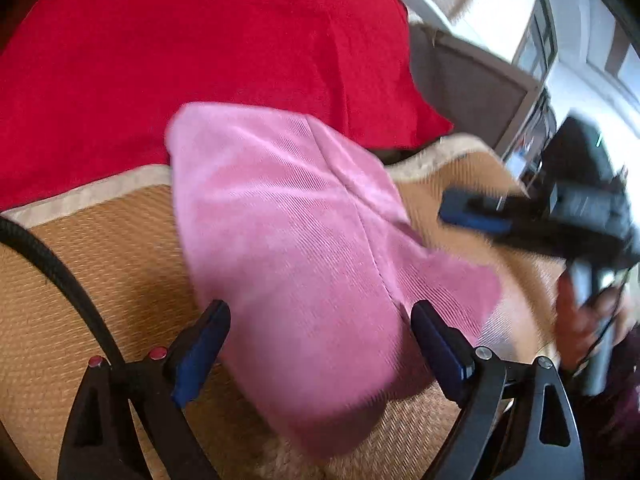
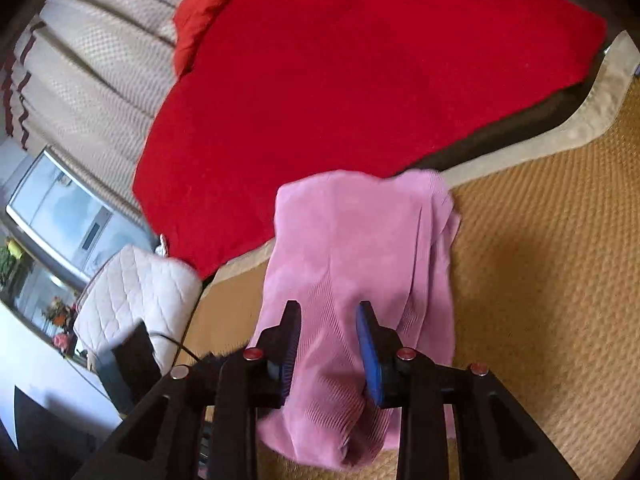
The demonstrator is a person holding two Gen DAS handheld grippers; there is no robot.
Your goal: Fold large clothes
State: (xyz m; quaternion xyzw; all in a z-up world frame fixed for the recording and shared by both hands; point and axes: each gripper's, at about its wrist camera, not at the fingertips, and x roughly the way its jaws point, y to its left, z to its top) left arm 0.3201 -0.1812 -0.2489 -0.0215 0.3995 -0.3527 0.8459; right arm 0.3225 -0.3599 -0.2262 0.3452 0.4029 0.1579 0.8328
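A pink ribbed garment (image 1: 304, 248) lies folded into a long narrow bundle on a woven straw mat (image 1: 100, 264). My left gripper (image 1: 320, 320) is open, its blue-padded fingers either side of the bundle's near end. My right gripper (image 2: 328, 316) is also open over the same garment (image 2: 360, 248), fingers straddling its near part without pinching it. The right gripper also shows in the left wrist view (image 1: 476, 212), blurred, at the right above the mat (image 2: 540, 280).
A large red blanket (image 1: 200, 52) covers the bed beyond the mat; it also shows in the right wrist view (image 2: 360, 72). A white quilted cushion (image 2: 136, 292) and a window (image 2: 60, 216) are at the left. A black cable (image 1: 52, 264) crosses the mat.
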